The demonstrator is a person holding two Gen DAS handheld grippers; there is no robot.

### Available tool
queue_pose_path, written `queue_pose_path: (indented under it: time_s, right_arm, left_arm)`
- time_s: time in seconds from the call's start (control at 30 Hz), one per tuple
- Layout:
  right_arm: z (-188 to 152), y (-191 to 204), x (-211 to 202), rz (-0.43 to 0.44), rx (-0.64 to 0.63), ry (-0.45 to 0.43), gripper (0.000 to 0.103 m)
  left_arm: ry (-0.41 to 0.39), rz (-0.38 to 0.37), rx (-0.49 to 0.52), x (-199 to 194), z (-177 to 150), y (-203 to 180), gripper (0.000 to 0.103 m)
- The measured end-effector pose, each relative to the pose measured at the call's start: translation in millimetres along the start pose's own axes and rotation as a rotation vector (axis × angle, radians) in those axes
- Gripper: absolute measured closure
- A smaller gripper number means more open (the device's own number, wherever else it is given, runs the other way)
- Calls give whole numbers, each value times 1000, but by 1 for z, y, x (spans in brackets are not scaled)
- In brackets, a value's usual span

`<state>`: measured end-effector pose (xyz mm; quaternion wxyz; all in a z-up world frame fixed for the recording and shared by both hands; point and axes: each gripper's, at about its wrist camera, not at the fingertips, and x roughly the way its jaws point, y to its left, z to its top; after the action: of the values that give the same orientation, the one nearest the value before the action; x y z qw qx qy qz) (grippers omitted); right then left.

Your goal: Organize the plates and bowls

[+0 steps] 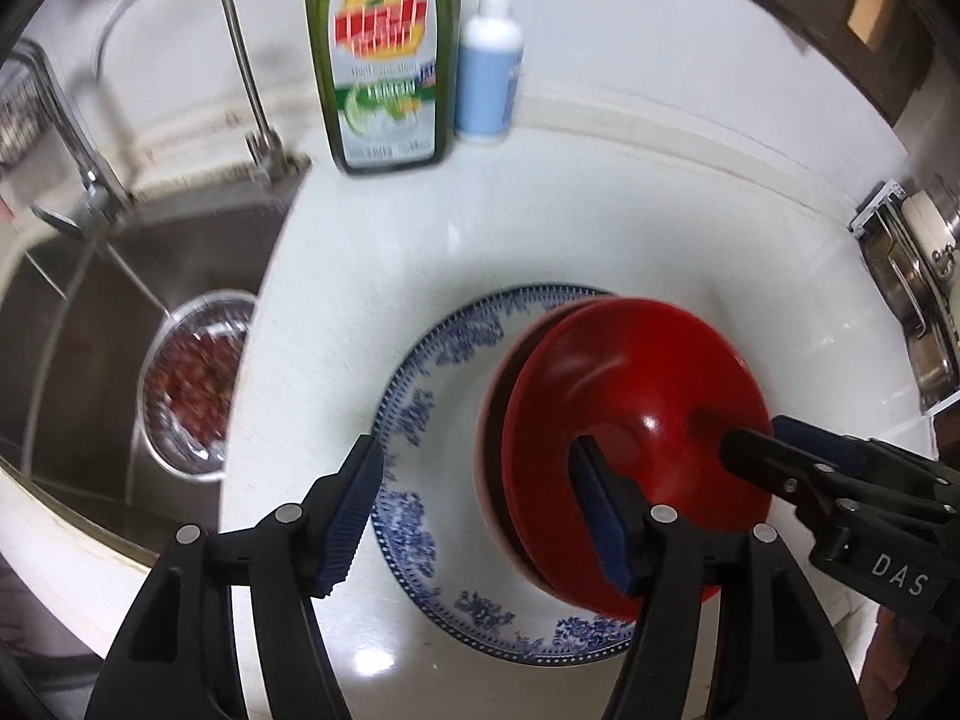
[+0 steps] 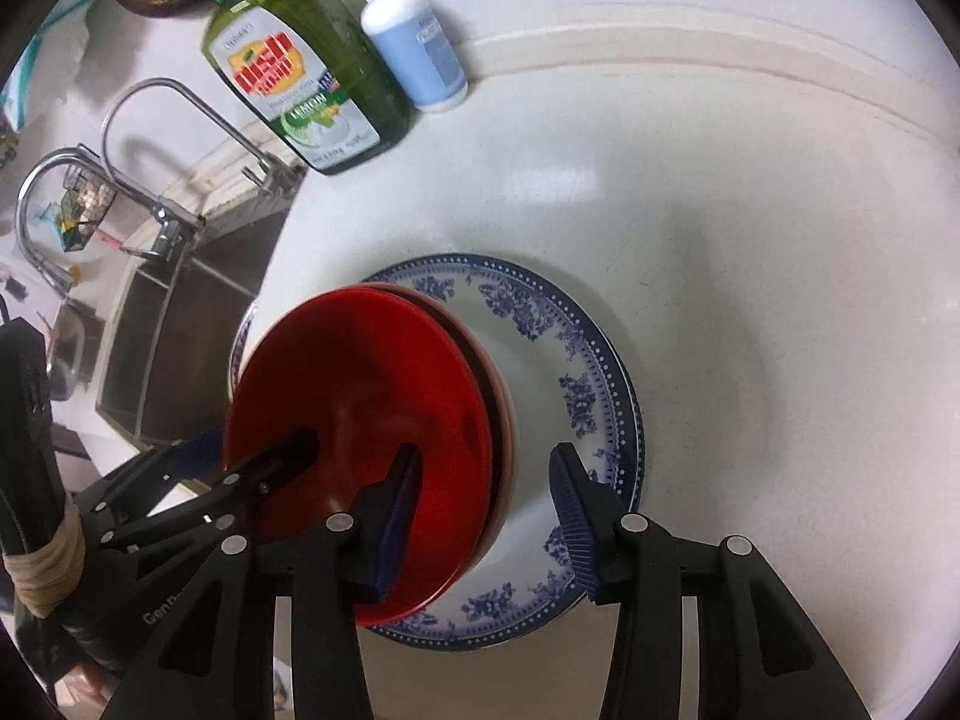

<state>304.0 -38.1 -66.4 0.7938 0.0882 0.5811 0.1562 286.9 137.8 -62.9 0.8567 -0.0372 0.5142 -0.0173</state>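
Red bowls (image 1: pixel 636 420), nested one in another, sit tilted on a blue-patterned plate (image 1: pixel 432 396) on the white counter (image 1: pixel 600 216). The left gripper (image 1: pixel 480 510) hangs over them with fingers spread wide, one pad over the plate's left rim, the other over the top bowl, pressing nothing. The right gripper (image 2: pixel 486 516) also stands open, one pad inside the bowl, the other over the plate's rim. Beyond stand a green soap bottle (image 2: pixel 300 72) and a white pump bottle (image 2: pixel 414 42); the sink (image 1: pixel 120 312) lies to the left.
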Motion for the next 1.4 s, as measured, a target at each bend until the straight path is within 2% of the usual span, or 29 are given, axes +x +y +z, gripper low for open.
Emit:
queue_pose_path:
  time_s: [0.23, 0.3, 0.4, 0.47, 0.53, 0.73, 0.97, 1.4]
  right_arm:
    - [-18, 0, -42, -77, -19, -179, 57]
    - [-27, -1, -57, -109, -31, -248, 44]
    - [-41, -1, -76, -141, -48, -329, 36]
    - [-54, -3, -88, -152, -61, -378, 32]
    - [-65, -4, -97, -150, -68, -421, 29]
    - [-108, -9, -126, -161, -84, -549, 23]
    - [-170, -10, -160, -171, -116, -657, 15]
    - [-267, -9, -208, -195, -111, -693, 14]
  left_arm:
    - [-134, 58, 38, -37, -18, -11, 30]
    - [-192, 66, 38, -50, -29, -14, 24]
    - [-289, 98, 4, -71, -47, -19, 18]
    - [-365, 137, -4, -87, -60, -24, 11]
    - [-434, 162, 10, -103, -75, -30, 8]
    - [-550, 184, 27, -136, -117, -48, 3]
    - [-618, 215, 31, -168, -166, -62, 0]
    - [-679, 231, 47, -228, -242, -79, 0]
